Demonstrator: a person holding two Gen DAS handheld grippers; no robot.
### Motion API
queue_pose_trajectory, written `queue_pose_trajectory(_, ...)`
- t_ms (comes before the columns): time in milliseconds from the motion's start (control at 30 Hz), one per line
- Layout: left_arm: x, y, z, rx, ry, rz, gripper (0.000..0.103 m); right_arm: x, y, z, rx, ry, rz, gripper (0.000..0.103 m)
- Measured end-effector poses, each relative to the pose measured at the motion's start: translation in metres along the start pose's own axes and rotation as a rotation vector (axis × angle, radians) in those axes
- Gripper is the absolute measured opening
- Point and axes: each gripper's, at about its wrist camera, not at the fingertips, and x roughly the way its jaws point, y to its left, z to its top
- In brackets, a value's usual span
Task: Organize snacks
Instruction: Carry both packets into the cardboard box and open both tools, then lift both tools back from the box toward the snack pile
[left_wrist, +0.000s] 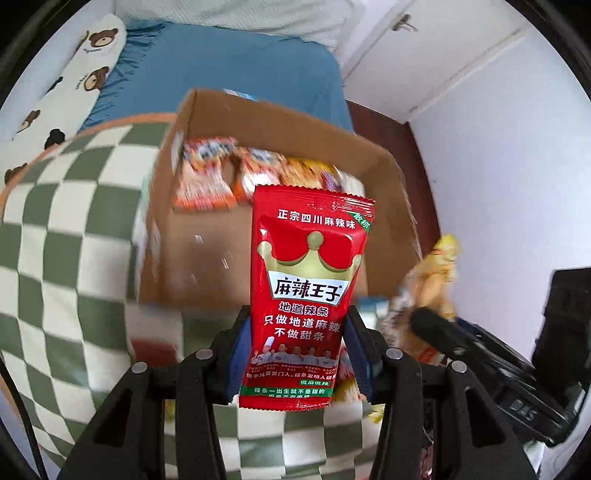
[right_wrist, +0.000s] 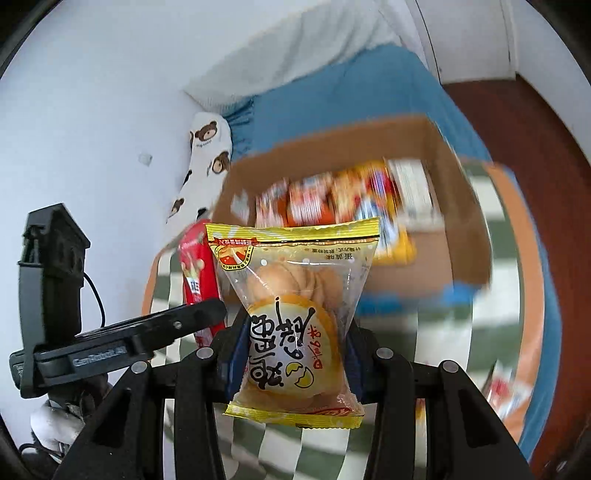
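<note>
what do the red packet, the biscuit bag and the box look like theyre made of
Red packet: glossy plastic film, probably; shiny, crimped ends.
Biscuit bag: clear plastic film; biscuits show through.
Box: matte brown cardboard, apparently.

Blue-sheeted bed (left_wrist: 229, 70), green-and-white checkered blanket (left_wrist: 66, 236) on it, open cardboard box (left_wrist: 207, 254) on blanket, bear-print pillow (left_wrist: 74, 74)

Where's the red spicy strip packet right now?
The red packet is clamped in the left gripper, held above the checkered mat in front of the cardboard box; the right wrist view shows it left of the yellow biscuit packet.
</note>
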Motion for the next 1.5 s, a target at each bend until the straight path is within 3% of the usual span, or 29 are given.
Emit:
queue_pose_trajectory(167,0.024,0.035,0.059,-0.048,0.078,0.094,0.045,0.042,0.004,0.063,0.013,0.030,-0.025,0.047)
queue_pose_trajectory(267,0.047,0.052,0.075,-0.092,0.135,0.118,0.045,0.066,0.003,0.082,0.031,0.064,-0.034,0.047)
queue_pose_trajectory(567,0.074,0.071,0.083,-0.138,0.217,0.140,0.047,0.140,-0.011,0.082,0.081,0.203,-0.033,0.047)
queue_pose_trajectory(633,0.081,0.074,0.084,-0.144,0.237,0.157,0.051,0.154,-0.017,0.080,0.109,0.257,-0.018,0.049)
queue_pose_trajectory(667,0.082,0.076,0.083,-0.153,0.237,0.165,0.057,0.162,-0.020,0.077,0.119,0.291,-0.019,0.060)
queue_pose_trajectory(700,0.082,0.077,0.083,-0.152,0.230,0.163,0.064,0.167,-0.022,0.075,0.117,0.302,-0.028,0.076)
queue_pose_trajectory(733,0.081,0.077,0.083,-0.146,0.225,0.169,0.068,0.169,-0.023,0.075,0.109,0.305,-0.043,0.081)
queue_pose_trajectory(767,0.080,0.076,0.083,-0.136,0.211,0.178,0.074,0.170,-0.025,0.074,0.094,0.302,-0.069,0.081)
queue_pose_trajectory(867,0.083,0.073,0.081,-0.115,0.202,0.181,0.075,0.170,-0.029,0.072,0.088,0.306,-0.084,0.081)
queue_pose_trajectory(1000,0.080,0.067,0.077,-0.080,0.169,0.197,0.075,0.163,-0.032,0.069,0.043,0.286,-0.140,0.095)
queue_pose_trajectory(1100,0.072,0.063,0.070,-0.061,0.119,0.207,0.077,0.146,-0.031,0.066,0.006,0.252,-0.206,0.097)
queue_pose_trajectory(1200,0.066,0.059,0.060,-0.036,0.065,0.211,0.087,0.132,-0.032,0.060,-0.013,0.222,-0.248,0.098)
queue_pose_trajectory(1500,0.055,0.049,0.027,0.036,-0.022,0.243,0.088,0.097,-0.041,0.036,-0.027,0.161,-0.311,0.098)
